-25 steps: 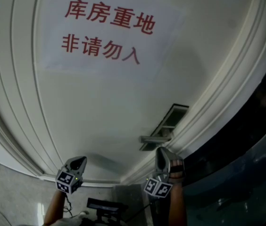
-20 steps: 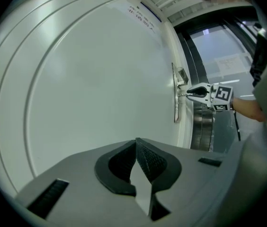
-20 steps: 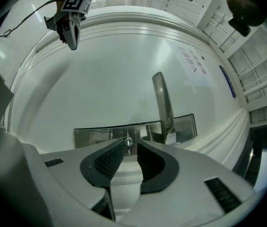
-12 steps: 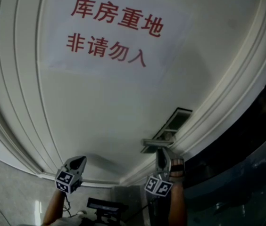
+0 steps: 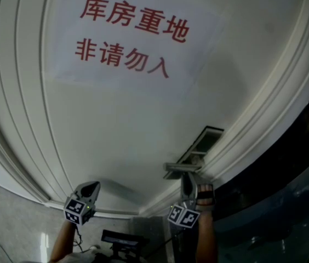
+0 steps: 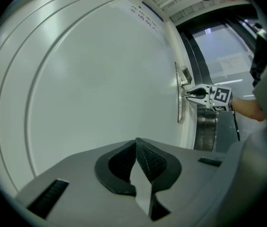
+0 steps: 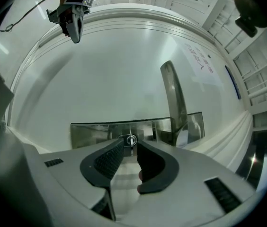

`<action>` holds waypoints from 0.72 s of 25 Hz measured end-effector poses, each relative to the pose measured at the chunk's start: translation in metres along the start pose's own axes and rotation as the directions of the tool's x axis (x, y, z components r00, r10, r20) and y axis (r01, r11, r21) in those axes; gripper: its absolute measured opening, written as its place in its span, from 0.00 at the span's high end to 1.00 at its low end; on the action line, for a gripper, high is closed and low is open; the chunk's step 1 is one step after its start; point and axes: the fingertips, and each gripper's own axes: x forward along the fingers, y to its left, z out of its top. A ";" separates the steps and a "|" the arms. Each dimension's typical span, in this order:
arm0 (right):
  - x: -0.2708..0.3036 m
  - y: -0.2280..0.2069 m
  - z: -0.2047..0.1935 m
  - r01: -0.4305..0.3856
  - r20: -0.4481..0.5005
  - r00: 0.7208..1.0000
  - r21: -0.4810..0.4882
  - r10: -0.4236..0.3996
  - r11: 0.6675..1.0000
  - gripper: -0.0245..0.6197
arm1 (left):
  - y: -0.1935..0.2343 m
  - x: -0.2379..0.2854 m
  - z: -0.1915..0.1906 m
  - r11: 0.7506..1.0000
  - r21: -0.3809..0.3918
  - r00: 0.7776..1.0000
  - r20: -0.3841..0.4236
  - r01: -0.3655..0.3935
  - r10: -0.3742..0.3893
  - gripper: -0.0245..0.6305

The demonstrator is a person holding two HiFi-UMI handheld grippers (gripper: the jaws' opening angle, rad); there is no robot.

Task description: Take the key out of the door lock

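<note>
On the white door [image 5: 116, 130] a metal lock plate [image 5: 197, 147] carries a lever handle [image 5: 181, 166]. My right gripper [image 5: 188, 185] is up against the plate just below the handle. In the right gripper view the lock cylinder with the key [image 7: 130, 140] sits right at the tips of the right gripper [image 7: 129, 148]. Its jaws stand a little apart on either side of the key, open. My left gripper [image 5: 89, 192] hangs low left of the lock, away from it. The left gripper [image 6: 136, 143] is shut with nothing in it.
A paper sign [image 5: 130, 37] with red characters is stuck high on the door. Raised mouldings [image 5: 12, 119] curve round the door panel. A dark glass panel [image 5: 286, 201] adjoins the door frame on the right. The lever handle [image 7: 173, 100] sticks out above the right jaws.
Over the last second the lock plate and right gripper have drawn closer together in the head view. In the last half second almost nothing moved. The left gripper kept still.
</note>
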 end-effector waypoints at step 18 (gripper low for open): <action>0.000 0.000 0.000 0.034 -0.005 0.999 -0.058 -0.034 0.998 0.92 | 0.002 -0.011 -0.002 1.000 -0.012 1.000 0.002 -0.028 0.028 0.95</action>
